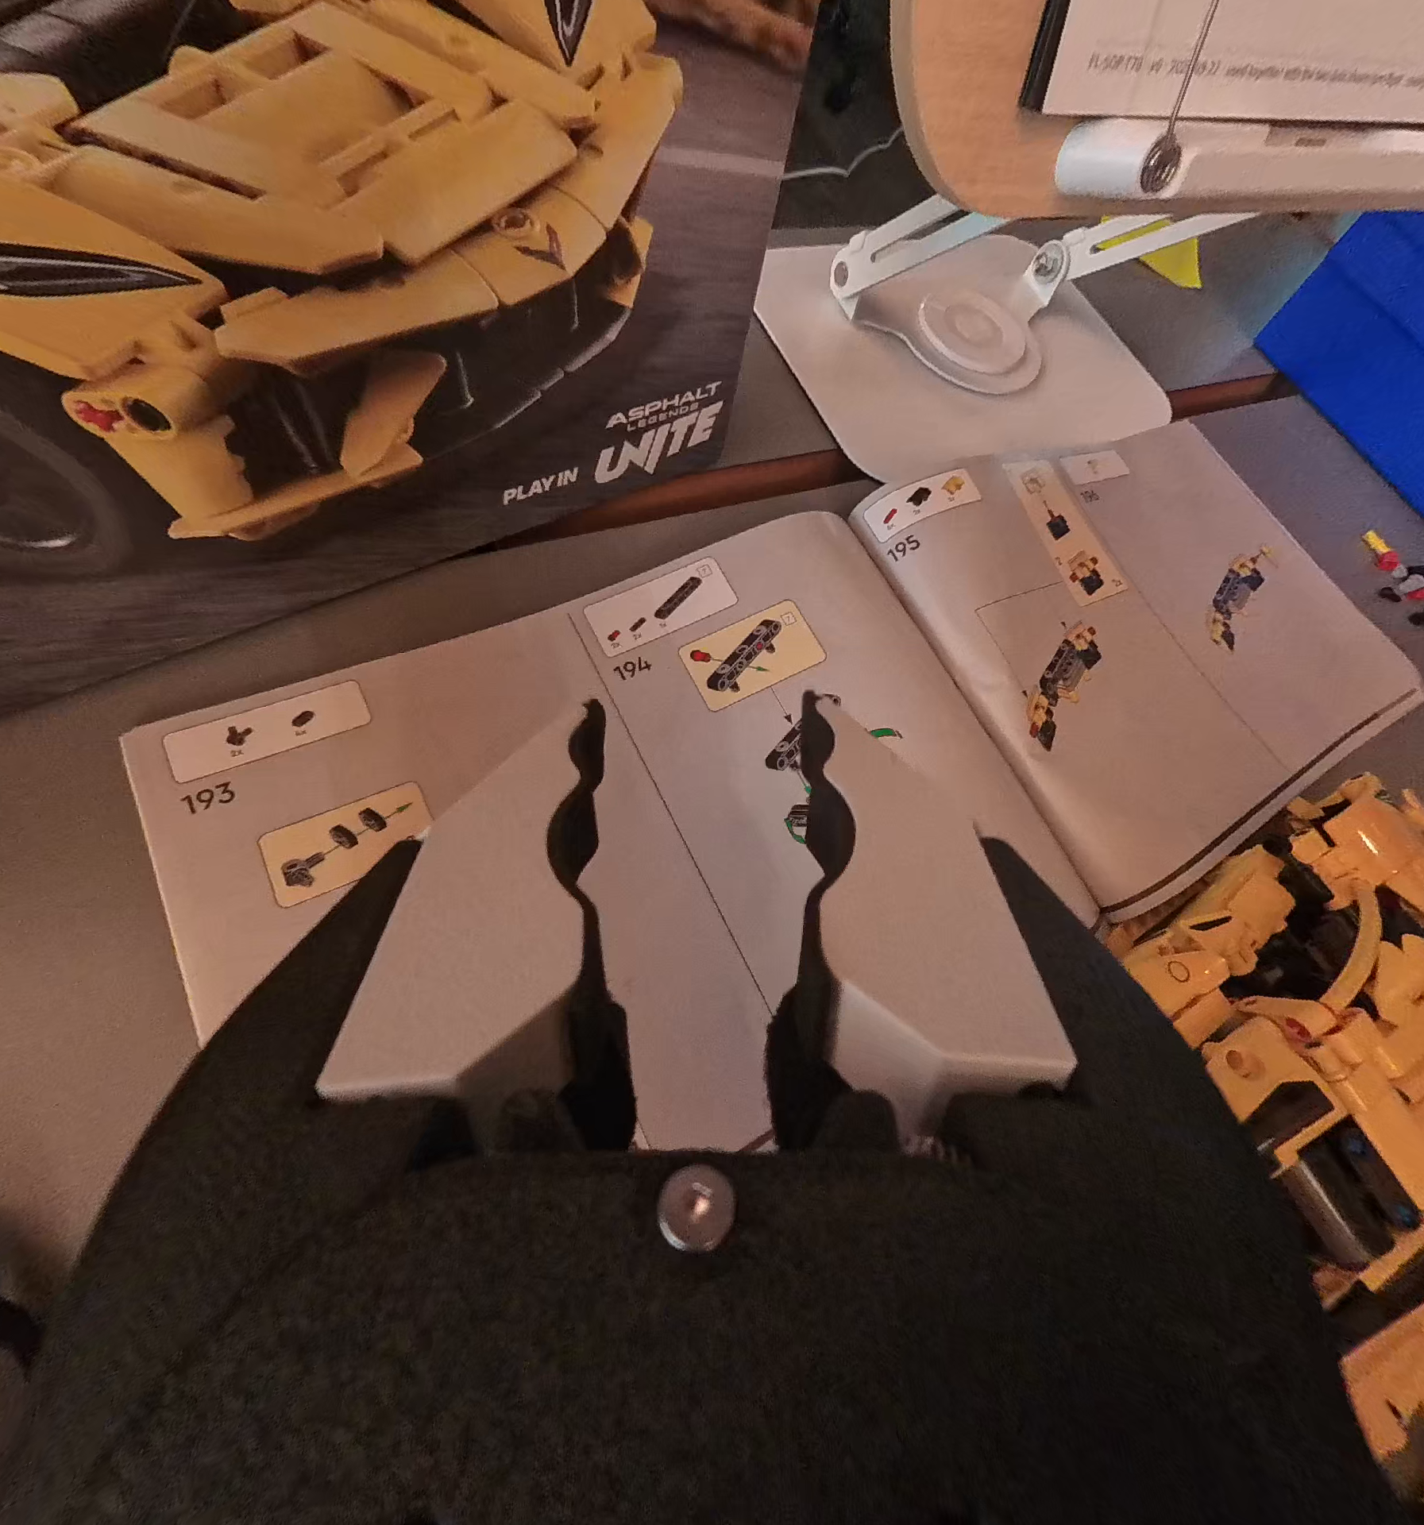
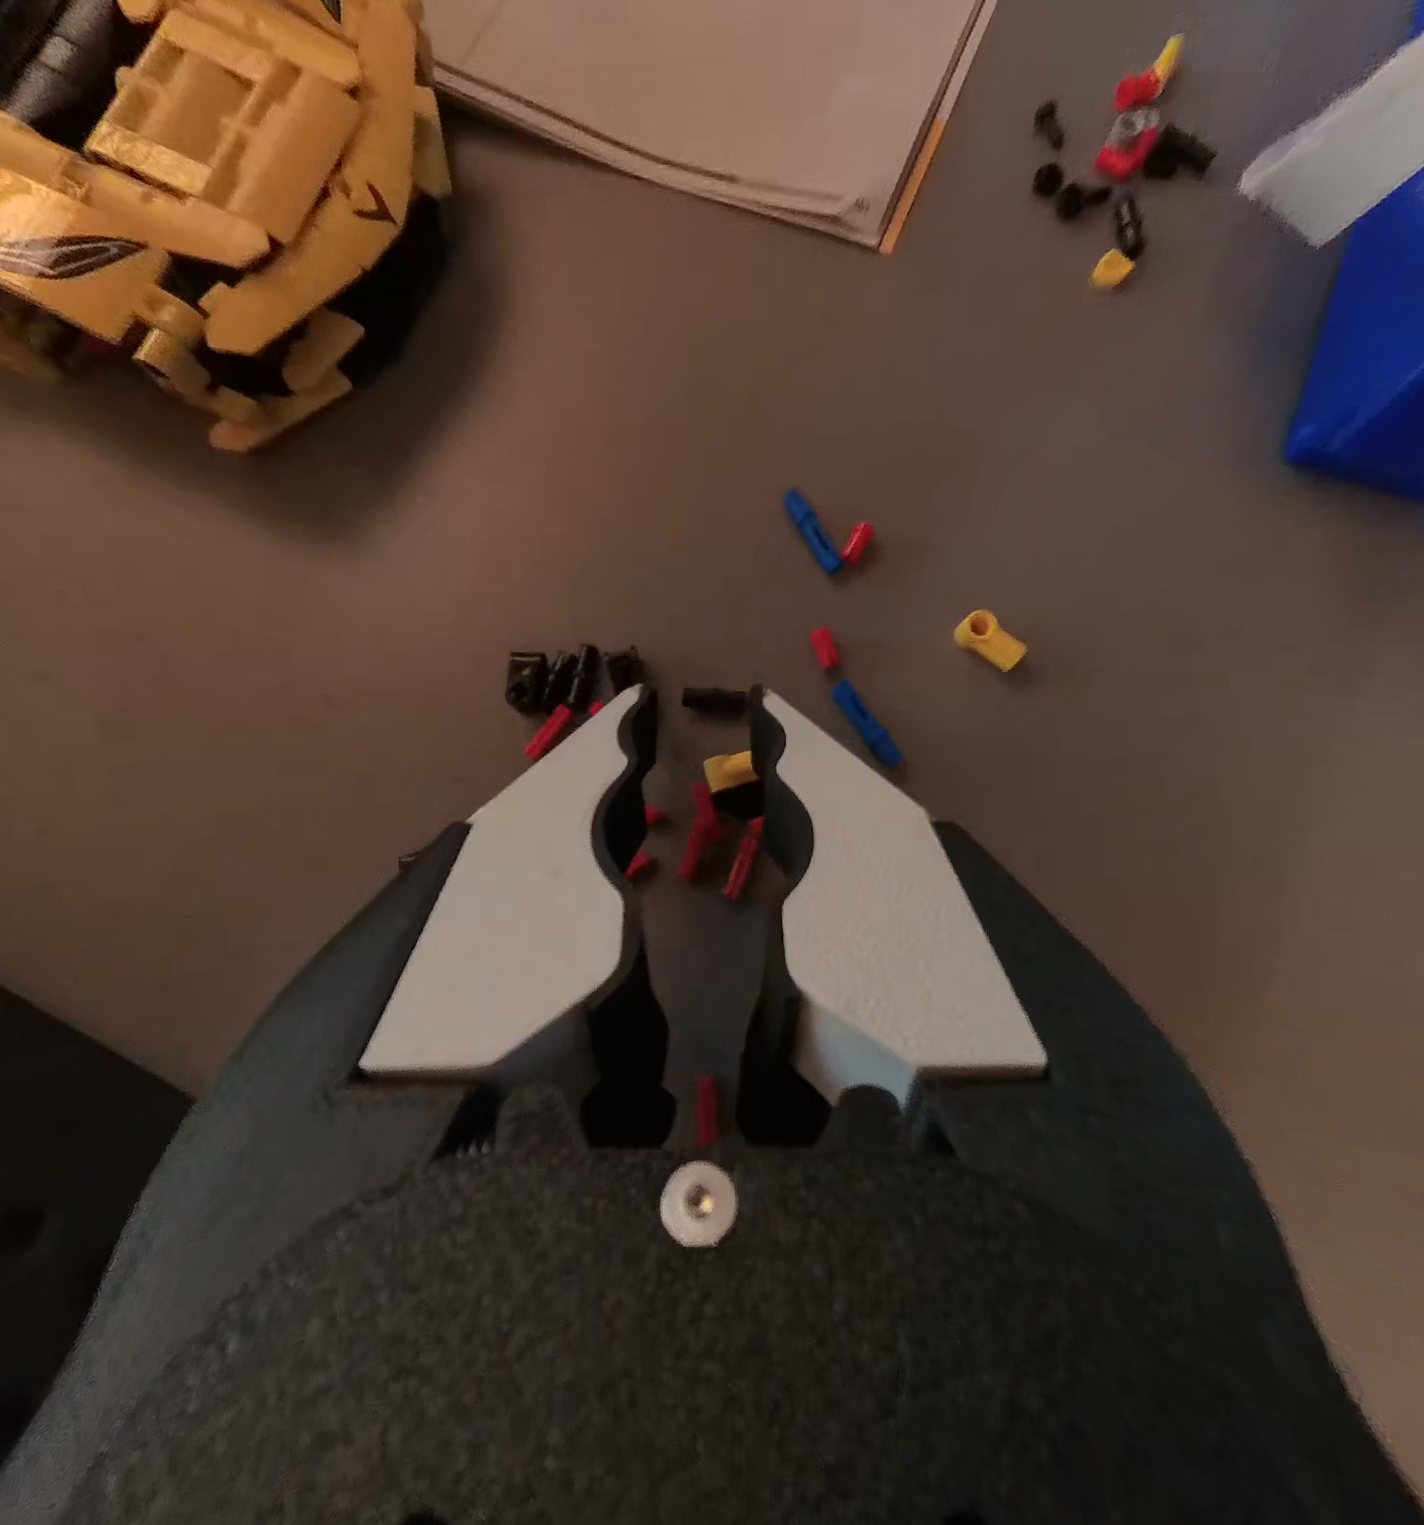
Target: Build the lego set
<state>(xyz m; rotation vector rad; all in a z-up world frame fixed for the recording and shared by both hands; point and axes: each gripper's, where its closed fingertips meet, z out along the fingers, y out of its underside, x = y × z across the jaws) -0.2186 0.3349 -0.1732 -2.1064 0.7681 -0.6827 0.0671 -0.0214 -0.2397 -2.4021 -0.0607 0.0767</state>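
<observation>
Both tongs apart: left tongs (image 1: 700, 718) over the open manual (image 1: 477, 792), right tongs (image 2: 702, 701) above loose pins (image 2: 704, 838) on the bench (image 2: 593, 512). Light, stiff, slippery; probably best pinched across the shaft. Yellow car (image 2: 172, 206) at ten o'clock.

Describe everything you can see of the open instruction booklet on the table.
The booklet lies flat and open on the grey table, showing grey paper pages with numbered build steps and small part diagrams. Its spine runs away from the camera. The box stands just behind it, and the yellow car meets its right corner. The open left tongs hover over the left pages, hiding part of them. The right view shows only a corner.
</observation>
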